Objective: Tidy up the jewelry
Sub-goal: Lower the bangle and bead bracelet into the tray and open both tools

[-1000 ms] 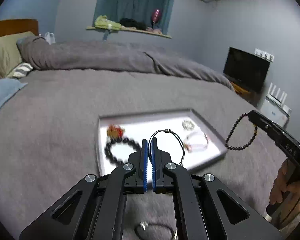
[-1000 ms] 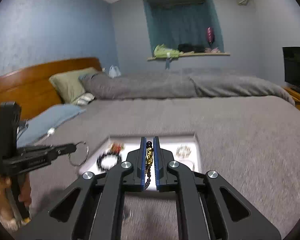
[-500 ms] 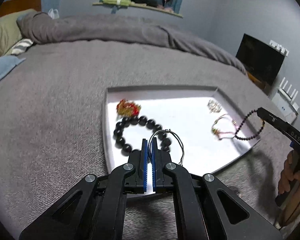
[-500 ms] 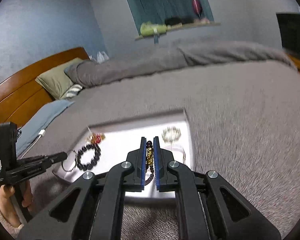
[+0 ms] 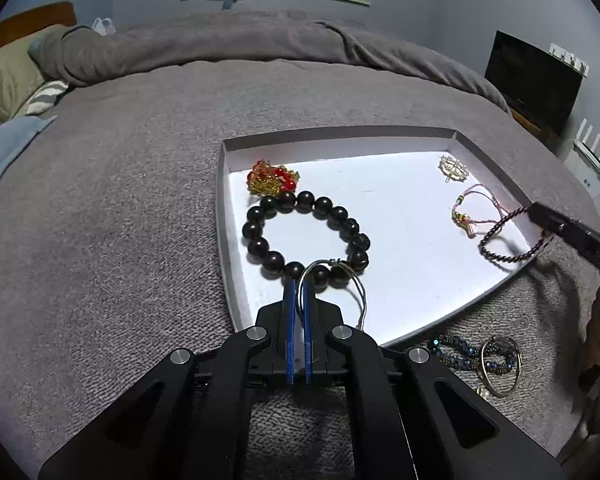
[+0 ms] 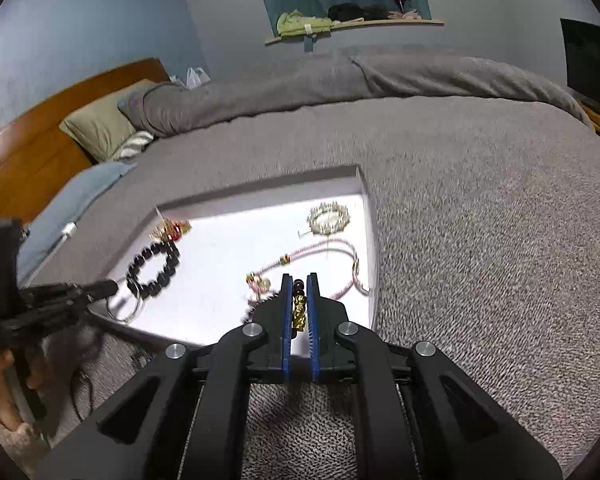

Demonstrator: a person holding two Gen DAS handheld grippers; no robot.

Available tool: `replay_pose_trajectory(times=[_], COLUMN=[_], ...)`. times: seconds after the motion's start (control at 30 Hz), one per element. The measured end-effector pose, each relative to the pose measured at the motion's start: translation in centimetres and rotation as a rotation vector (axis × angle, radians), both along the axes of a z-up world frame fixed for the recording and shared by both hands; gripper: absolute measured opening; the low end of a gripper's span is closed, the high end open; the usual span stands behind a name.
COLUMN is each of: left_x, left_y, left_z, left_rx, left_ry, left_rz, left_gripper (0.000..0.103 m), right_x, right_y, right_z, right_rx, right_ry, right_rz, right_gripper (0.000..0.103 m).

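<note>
A shallow white jewelry tray [image 5: 380, 133] sits on a gray bedspread [image 5: 120, 200], with both handheld grippers poised over its near edge. The left gripper [image 5: 297, 292] has its blue-padded fingers [image 5: 288, 320] pressed together on a thin silver wire bangle [image 5: 332, 270], whose loop rises out of the fingertips and hangs over the tray floor, just above the nearest beads of a large black bead bracelet [image 5: 306, 236] lying flat inside. Behind that bracelet, touching its far side, lies a red-and-gold chain cluster [image 5: 273, 178] in the tray's left corner.

The right gripper [image 6: 299, 280] is clamped on a dark small-bead bracelet [image 5: 508, 240] with a gold charm [image 6: 299, 312] caught between its pads; seen from the left wrist, the strand dangles in a loop over the tray's right near corner. Just beyond it, inside the tray, rest a pink cord bracelet [image 6: 320, 254] and, farther back, a pale round brooch-like piece [image 6: 329, 218] near the right wall.

Outside the tray, on the bedspread near its front right edge, lie a blue beaded bracelet [image 5: 460, 354] and a plain metal hoop [image 5: 500, 366], overlapping each other. Pillows [image 6: 100, 126] and a wooden headboard [image 6: 28, 160] stand at the far left of the bed, and a dark television screen [image 5: 534, 80] stands to the right.
</note>
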State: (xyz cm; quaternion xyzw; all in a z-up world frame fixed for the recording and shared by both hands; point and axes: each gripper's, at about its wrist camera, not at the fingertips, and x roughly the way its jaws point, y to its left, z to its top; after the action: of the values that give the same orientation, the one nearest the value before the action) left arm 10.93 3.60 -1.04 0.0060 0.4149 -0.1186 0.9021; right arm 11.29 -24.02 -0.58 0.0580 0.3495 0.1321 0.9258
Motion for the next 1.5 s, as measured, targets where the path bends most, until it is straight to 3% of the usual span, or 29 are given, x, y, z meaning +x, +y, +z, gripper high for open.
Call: replay_pose_trajectory(times=[0.17,0.37,1.17,1.23,1.3,1.5], left_x=[-0.3,0.0,-0.4,-0.4,-0.5,-0.8], left_y=[-0.2,-0.2,-0.5,-0.5,-0.6,-1.0], left_z=[-0.2,-0.2,0.4,0.4,0.5,1.0], left_rx=[0.028,0.009,-0.009,-0.007,0.001,0.027], left_ry=[0.004,0.013,-0.023,-0.027,-0.038,-0.089], left_rz=[-0.01,-0.013,0.009,0.012,0.017,0.031], left_gripper=[0.004,0.004,0.01,0.017,0.025,0.026], right_x=[0.2,0.1,-0.8,-0.8,-1.0,-1.2], right_y=[0.3,1.0,0.3,0.3,0.3,0.4], right_z=[-0.8,-1.0,0.1,0.1,0.2,0.6], right_rx=[-0.054,-0.114,-0.08,-0.078,-0.076,-0.07], right_ry=[0.006,-0.017,-0.073,-0.072,-0.077,-0.091], right_rz=[-0.001,-0.003,-0.015,-0.014,-0.012,-0.01], right_gripper=[0.007,0.007,0.009,0.012,0.021,0.022])
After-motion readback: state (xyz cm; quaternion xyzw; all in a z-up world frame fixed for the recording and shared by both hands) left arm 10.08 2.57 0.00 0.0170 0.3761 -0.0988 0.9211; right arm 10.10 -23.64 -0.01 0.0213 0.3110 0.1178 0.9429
